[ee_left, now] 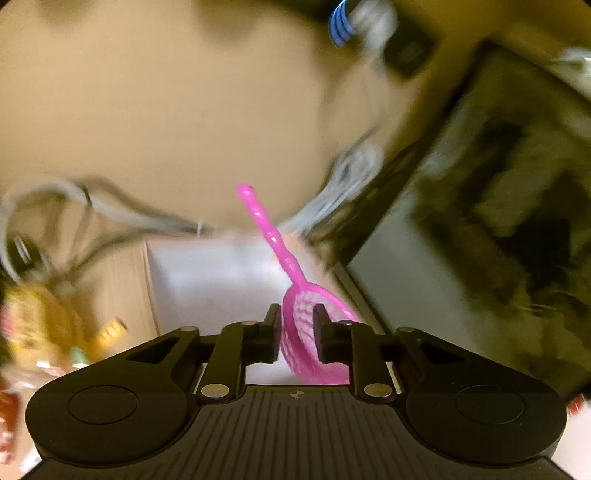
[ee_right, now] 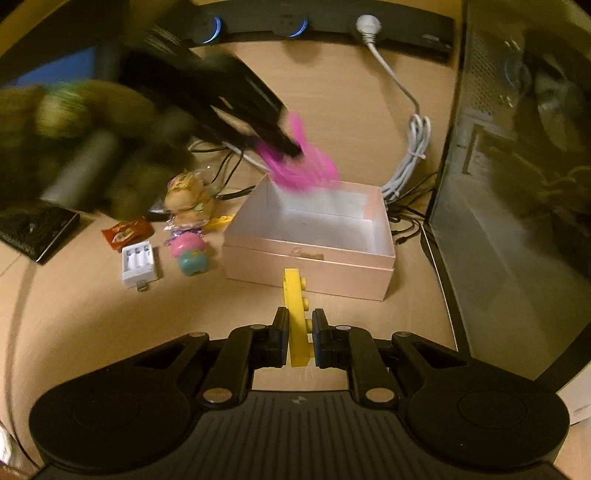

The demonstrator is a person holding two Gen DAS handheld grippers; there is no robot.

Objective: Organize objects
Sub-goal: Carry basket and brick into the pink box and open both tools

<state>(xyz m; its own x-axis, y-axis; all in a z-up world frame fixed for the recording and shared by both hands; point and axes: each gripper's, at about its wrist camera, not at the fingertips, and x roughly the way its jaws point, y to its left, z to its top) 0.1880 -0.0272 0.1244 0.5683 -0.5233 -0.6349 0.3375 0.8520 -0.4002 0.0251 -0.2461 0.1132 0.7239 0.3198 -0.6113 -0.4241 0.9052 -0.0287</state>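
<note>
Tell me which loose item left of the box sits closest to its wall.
The pink-and-teal toy figure. It lies right beside the pink box; the white battery charger and the orange snack packet lie farther left.

A light wooden desk (ee_right: pixel 110 314) carries everything here. Near its middle sits an open pale pink box (ee_right: pixel 314 266) with a white inside. Left of the box lie a small pink-and-teal toy (ee_right: pixel 188 254), a wrapped yellowish toy (ee_right: pixel 188 199), a white battery charger (ee_right: pixel 138 264), a red-brown sachet (ee_right: pixel 125 230) and — further left — a flat black case (ee_right: pixel 37 229). Thin black cables (ee_right: pixel 225 173) trail behind the toys. A bundled white cable (ee_right: pixel 410 158) lies right of the box, beside a dark computer case (ee_right: pixel 517 221) standing at the desk's right — its plug end reaches a black bar (ee_right: pixel 406 33) at the back.
</note>
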